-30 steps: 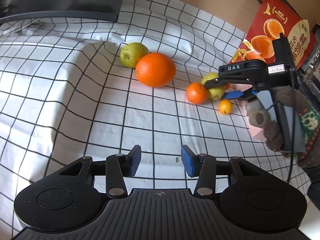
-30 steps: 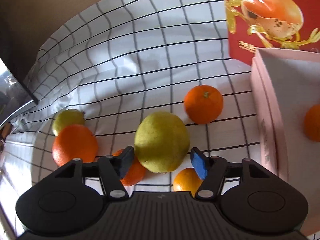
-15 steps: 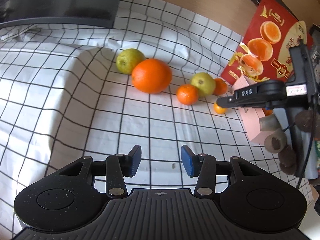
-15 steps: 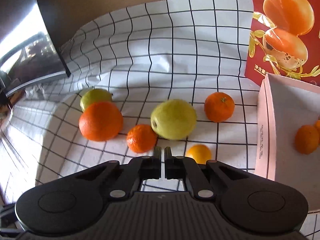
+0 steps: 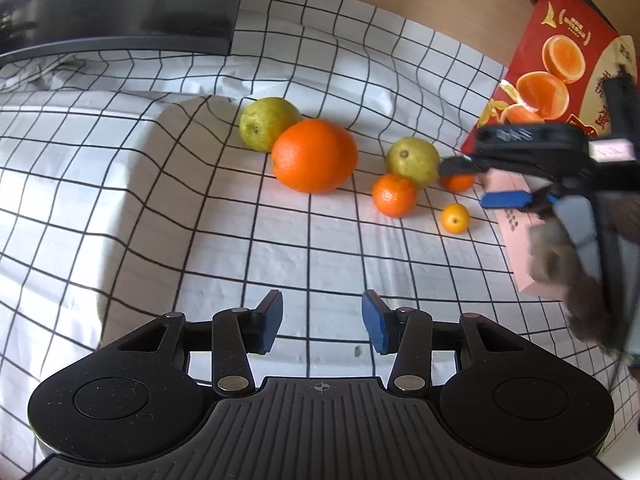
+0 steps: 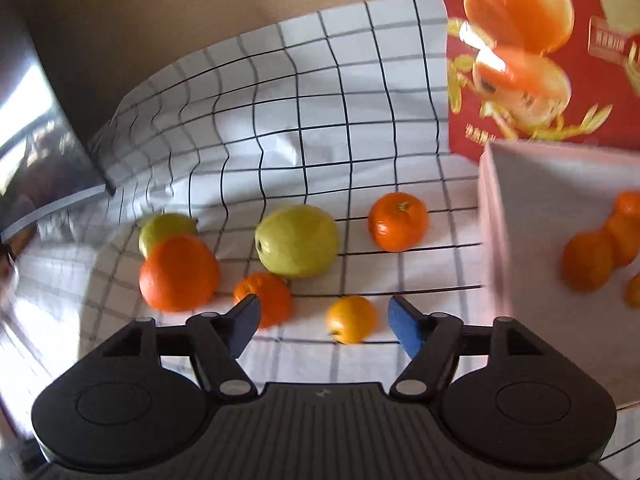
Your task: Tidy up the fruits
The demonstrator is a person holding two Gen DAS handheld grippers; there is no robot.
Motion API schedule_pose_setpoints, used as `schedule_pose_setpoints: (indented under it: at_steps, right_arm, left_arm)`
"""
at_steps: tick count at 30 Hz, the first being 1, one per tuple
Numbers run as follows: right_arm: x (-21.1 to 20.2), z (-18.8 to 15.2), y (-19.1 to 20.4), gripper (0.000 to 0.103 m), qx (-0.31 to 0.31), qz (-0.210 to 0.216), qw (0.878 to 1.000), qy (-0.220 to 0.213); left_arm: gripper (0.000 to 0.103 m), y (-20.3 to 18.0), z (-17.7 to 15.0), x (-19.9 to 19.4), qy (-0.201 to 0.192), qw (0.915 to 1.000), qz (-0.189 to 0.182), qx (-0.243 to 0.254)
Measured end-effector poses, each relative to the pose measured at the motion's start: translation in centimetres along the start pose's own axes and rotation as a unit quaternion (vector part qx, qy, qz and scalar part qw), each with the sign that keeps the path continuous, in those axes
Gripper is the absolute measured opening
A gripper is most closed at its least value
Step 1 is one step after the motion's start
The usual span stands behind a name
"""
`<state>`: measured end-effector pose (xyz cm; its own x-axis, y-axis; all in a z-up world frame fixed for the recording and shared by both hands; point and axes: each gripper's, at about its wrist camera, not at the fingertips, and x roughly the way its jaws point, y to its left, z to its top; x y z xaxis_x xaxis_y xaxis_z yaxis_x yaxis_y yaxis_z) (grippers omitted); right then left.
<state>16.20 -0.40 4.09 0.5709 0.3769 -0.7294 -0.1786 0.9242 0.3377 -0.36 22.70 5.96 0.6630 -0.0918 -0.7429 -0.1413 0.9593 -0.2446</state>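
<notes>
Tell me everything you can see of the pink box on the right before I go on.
The pink box is an open-topped carton, cardboard by the look of it, with pale pink walls and a plain light inside. It stands on the checked cloth at the right of the loose fruit, just in front of the red orange-printed bag. Several small oranges lie clustered inside. In the left wrist view the right gripper partly hides it. Nothing visibly grips it.

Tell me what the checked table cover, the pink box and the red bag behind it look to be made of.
Checked cover: looks like woven cloth, matte; it wrinkles and folds softly. Pink box: probably cardboard or stiff paper, matte, with thin straight walls. Red bag: likely glossy plastic or foil film; it shows bright glare over the printed oranges, though blur leaves that open.
</notes>
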Motion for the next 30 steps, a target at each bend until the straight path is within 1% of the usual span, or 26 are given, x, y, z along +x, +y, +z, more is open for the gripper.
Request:
schedule_pose_setpoints:
  at_steps: [3, 7, 8, 10, 13, 14, 15, 17, 20, 22, 23, 26, 28, 30]
  right_arm:
    - [2.5, 1.4, 1.1, 0.072, 0.009, -0.01, 1.0, 0.002]
    - [6.1, 3.0, 2.4, 0.073, 0.017, -0.029, 0.999, 0.018]
    - [6.8, 3.3, 2.7, 0.075, 0.015, -0.032, 0.999, 0.017]
    - [7.9, 3.6, 3.4, 0.075, 0.003, -0.036, 0.999, 0.018]
    - [9.3, 3.7, 4.3, 0.077, -0.018, -0.031, 0.999, 0.033]
    - [9.4, 3.7, 4.6, 0.075, -0.032, -0.034, 0.998, 0.03]
    - [9.6, 3.7, 4.9, 0.068, -0.045, -0.033, 0.998, 0.029]
    - [9.5, 3.7, 5.4, 0.065, -0.07, -0.026, 0.997, 0.034]
    - [8.9, 3.4, 5.6, 0.065, -0.107, -0.026, 0.993, 0.037]
    - [7.7, 3.3, 5.2, 0.065, -0.109, -0.023, 0.993, 0.031]
    - [6.7, 3.4, 4.8, 0.065, -0.105, -0.013, 0.994, 0.025]
    - [2.0, 3.0, 3.8, 0.065, -0.102, 0.023, 0.995, -0.002]
    - [-0.9, 2.1, 3.6, 0.065, -0.115, 0.027, 0.993, -0.013]
    - [-3.9, 0.3, 3.0, 0.065, -0.133, 0.027, 0.991, -0.019]
  left_arm:
    - [0.048, 0.3, 0.2, -0.4, -0.002, 1.0, 0.005, -0.003]
    - [0.048, 0.6, 0.5, -1.1, -0.006, 0.9999, 0.014, -0.005]
    - [0.048, 0.7, 0.5, -1.3, -0.007, 0.9998, 0.015, -0.005]
    - [0.048, 0.9, 0.5, -1.4, -0.007, 0.9998, 0.017, -0.007]
    - [0.048, 1.2, 0.4, -1.4, -0.004, 0.9998, 0.017, -0.011]
    - [0.048, 1.4, 0.3, -1.3, -0.002, 0.9998, 0.016, -0.012]
    - [0.048, 1.4, 0.2, -1.3, 0.0, 0.9998, 0.016, -0.014]
    - [0.048, 1.6, 0.1, -1.0, 0.003, 0.9998, 0.013, -0.016]
    - [0.048, 1.7, -0.2, -0.3, 0.011, 0.9998, 0.008, -0.018]
    - [0.048, 1.6, -0.5, 0.2, 0.015, 0.9998, 0.001, -0.014]
    - [0.048, 1.5, -0.6, 0.4, 0.016, 0.9998, -0.003, -0.009]
    - [0.048, 1.0, -0.7, 1.2, 0.012, 0.9996, -0.022, 0.01]
    - [0.048, 0.6, -0.4, 1.8, 0.008, 0.9994, -0.03, 0.017]
    - [0.048, 0.1, 0.0, 2.4, 0.001, 0.9991, -0.038, 0.02]
